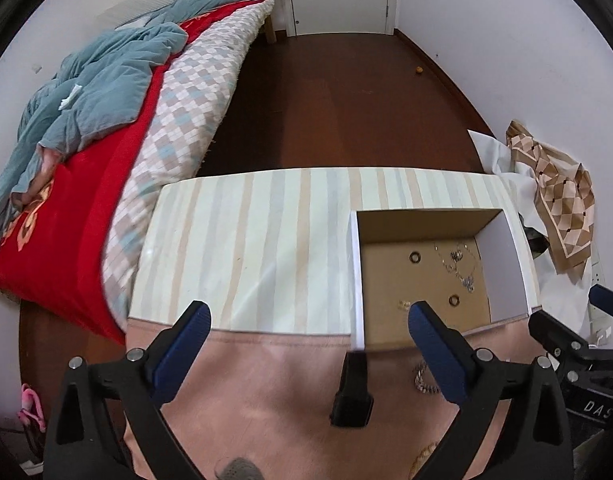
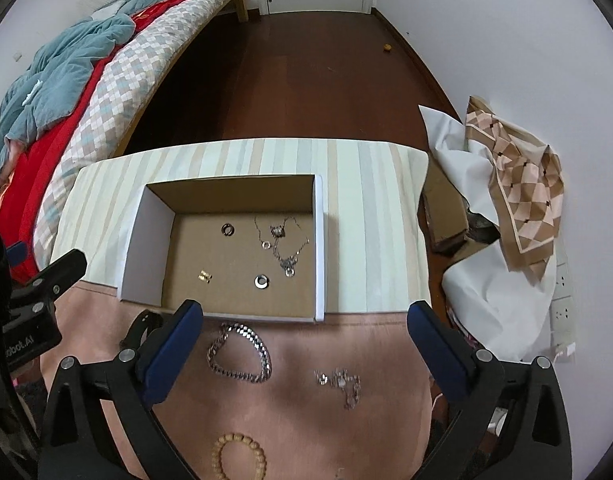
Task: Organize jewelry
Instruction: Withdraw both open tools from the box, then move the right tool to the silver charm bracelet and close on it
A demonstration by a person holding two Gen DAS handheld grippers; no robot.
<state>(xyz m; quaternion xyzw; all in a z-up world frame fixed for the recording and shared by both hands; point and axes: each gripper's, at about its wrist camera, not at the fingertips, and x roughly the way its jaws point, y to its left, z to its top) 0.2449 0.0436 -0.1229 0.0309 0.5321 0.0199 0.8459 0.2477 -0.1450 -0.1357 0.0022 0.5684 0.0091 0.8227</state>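
Note:
An open cardboard box (image 2: 144, 236) with white outer walls stands on the striped table; it also shows in the left wrist view (image 1: 510, 252). Inside lie two rings (image 2: 227, 229), thin necklaces (image 2: 284, 248) and small gold earrings (image 2: 204, 277). On the pink cloth in front lie a silver chain bracelet (image 2: 242, 354), a small silver necklace (image 2: 340, 382), a wooden bead bracelet (image 2: 236, 456) and a black watch (image 1: 352, 390). My right gripper (image 2: 306, 320) is open above the chain bracelet. My left gripper (image 1: 308, 322) is open above the watch.
A bed (image 1: 106, 120) with a red cover and blue blanket stands at the left. White cloth and a patterned scarf (image 2: 518, 200) lie right of the table. Brown floor (image 2: 306, 80) runs to a white door beyond.

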